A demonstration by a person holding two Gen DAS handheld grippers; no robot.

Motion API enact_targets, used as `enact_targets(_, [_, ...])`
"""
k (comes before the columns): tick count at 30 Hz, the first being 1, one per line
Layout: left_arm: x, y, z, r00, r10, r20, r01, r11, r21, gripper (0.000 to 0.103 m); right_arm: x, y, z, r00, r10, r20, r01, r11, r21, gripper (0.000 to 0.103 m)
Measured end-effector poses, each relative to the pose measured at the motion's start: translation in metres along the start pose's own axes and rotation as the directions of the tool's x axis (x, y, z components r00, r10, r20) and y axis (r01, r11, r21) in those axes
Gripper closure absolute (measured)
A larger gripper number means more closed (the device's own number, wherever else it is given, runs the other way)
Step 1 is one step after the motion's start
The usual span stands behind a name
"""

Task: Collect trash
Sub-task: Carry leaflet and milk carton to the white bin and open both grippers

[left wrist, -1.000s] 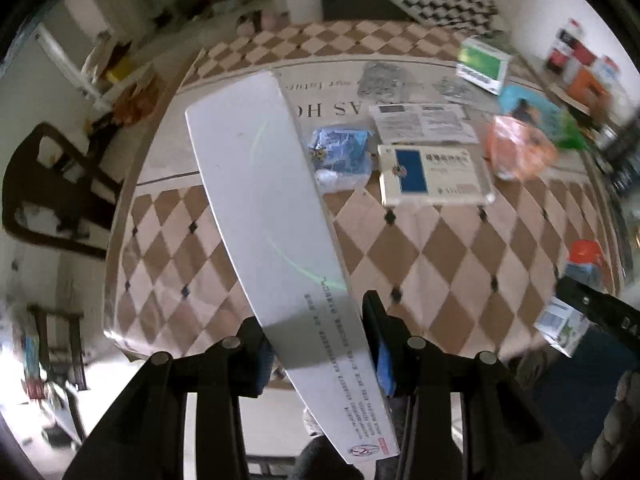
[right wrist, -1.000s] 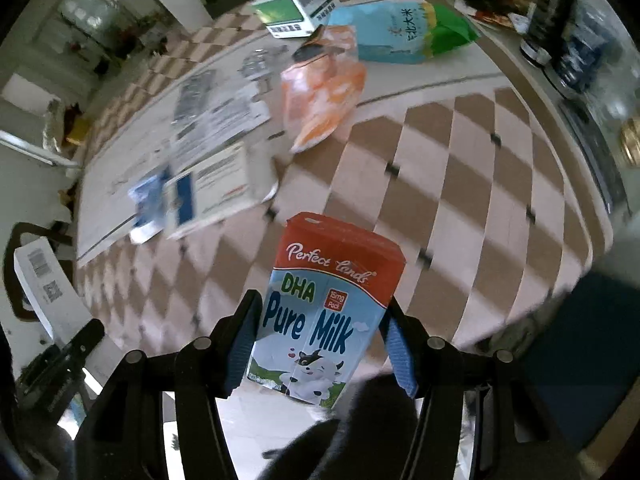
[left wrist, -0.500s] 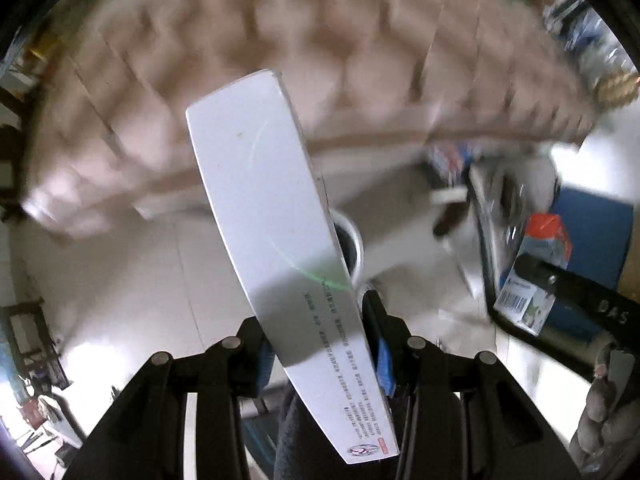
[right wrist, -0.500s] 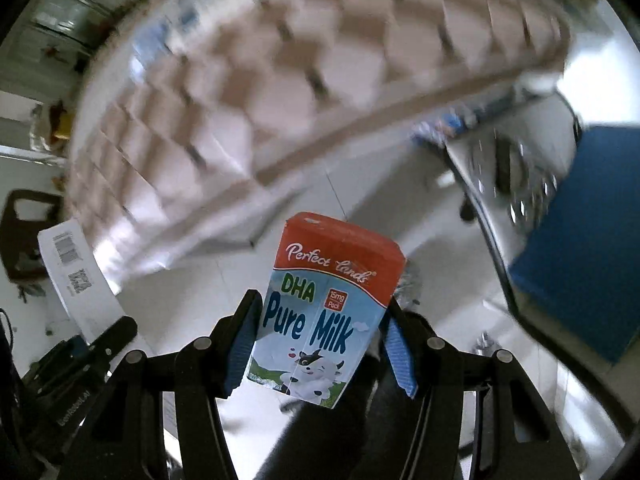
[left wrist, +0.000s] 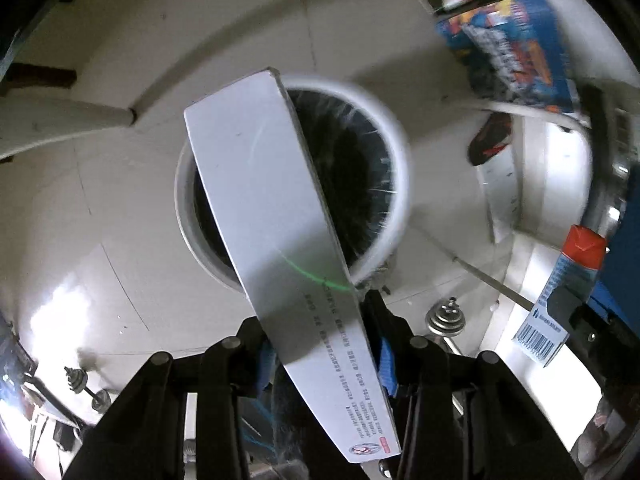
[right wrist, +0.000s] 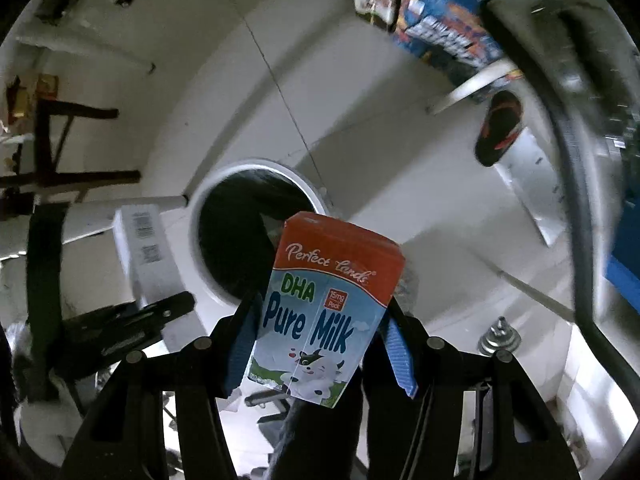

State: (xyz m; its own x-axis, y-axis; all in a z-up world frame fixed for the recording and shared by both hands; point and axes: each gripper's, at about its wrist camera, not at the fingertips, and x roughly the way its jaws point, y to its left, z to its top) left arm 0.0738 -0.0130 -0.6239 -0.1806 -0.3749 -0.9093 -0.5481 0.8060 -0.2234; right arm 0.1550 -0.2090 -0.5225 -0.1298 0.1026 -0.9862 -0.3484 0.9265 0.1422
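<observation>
We hold two pieces of trash over the bin (left wrist: 394, 184). Left gripper (left wrist: 320, 354): its jaws are opening around the long white box (left wrist: 272, 216), still between the pads; its long axis runs away from us, far end over the bin mouth. Right gripper (right wrist: 320, 344) is clamped on the milk carton (right wrist: 320, 320), red top toward the bin. Both look like light, stiff cardboard, crushable; mid-body holds suit.
</observation>
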Motion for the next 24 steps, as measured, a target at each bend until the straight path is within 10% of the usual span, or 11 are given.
enact_targets(4, [0.010, 0.016, 0.002, 1.000, -0.020, 0.009, 0.020, 0.997, -0.070, 0.011, 0.053, 0.004, 0.017, 0.999, 0.016, -0.041, -0.017, 0.999, -0.032, 0.043])
enact_targets(10, [0.000, 0.046, -0.025, 0.997, 0.025, 0.072, -0.009, 0.978, -0.208, 0.008, 0.102, 0.030, 0.029, 0.993, 0.089, -0.083, -0.095, 0.993, -0.065, 0.041])
enact_targets(14, [-0.020, 0.055, -0.047, 0.970, 0.156, 0.186, -0.108, 0.963, -0.246, 0.008, 0.113, 0.043, 0.028, 0.989, 0.120, -0.088, -0.126, 0.990, -0.067, 0.006])
enact_targets(24, [-0.046, 0.036, -0.068, 0.920, 0.262, 0.293, -0.191, 0.949, -0.250, 0.008, 0.105, 0.057, 0.009, 0.995, -0.096, 0.003, 0.095, 0.974, -0.206, 0.002])
